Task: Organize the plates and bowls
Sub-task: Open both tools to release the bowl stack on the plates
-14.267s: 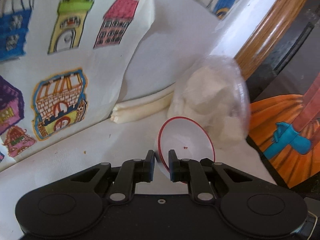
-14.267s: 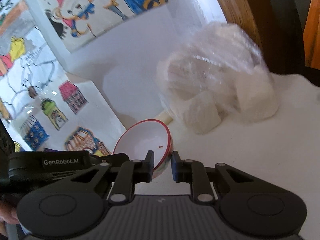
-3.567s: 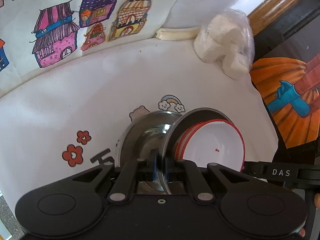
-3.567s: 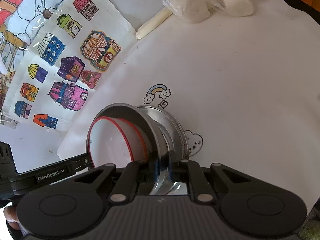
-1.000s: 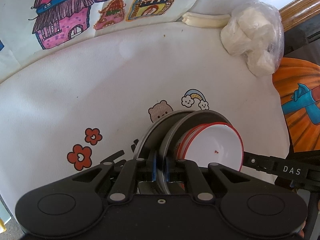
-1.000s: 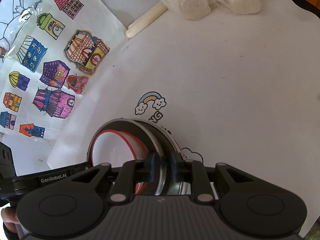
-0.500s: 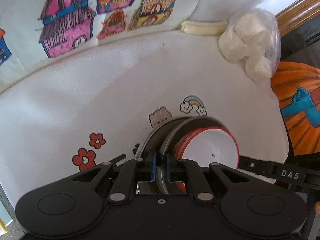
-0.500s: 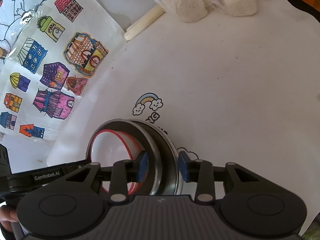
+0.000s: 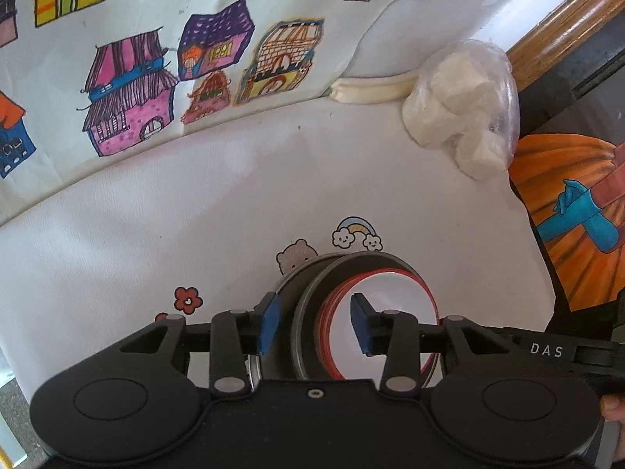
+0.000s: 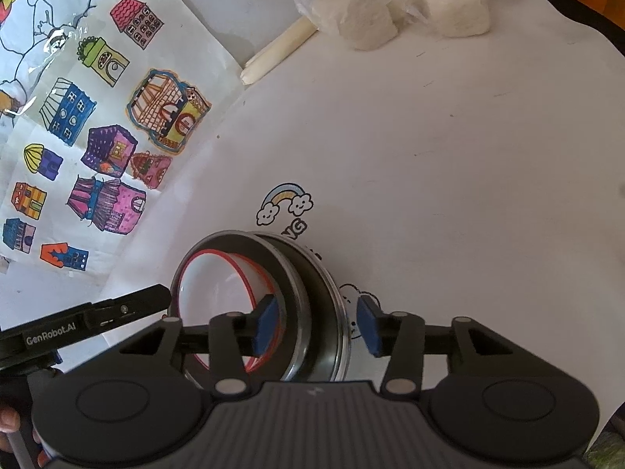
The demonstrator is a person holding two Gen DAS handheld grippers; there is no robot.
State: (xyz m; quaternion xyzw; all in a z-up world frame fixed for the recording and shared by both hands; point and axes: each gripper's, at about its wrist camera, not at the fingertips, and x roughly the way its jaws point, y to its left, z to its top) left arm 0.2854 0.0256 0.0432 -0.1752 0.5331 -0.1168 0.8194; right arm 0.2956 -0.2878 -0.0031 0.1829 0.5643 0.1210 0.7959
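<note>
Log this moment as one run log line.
stage: release | left gripper: opening, off rim | right gripper: opening, off rim | steel bowls: nested on table, red-rimmed bowls inside

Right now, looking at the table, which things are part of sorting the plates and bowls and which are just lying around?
Part of the job:
- white bowls with red rims, nested
- steel bowls holding them
- left gripper and right gripper, jaws just opened, straddling the rims

Just lying about:
- bag of white chunks
- house drawings
- cream stick
- white table cover
</note>
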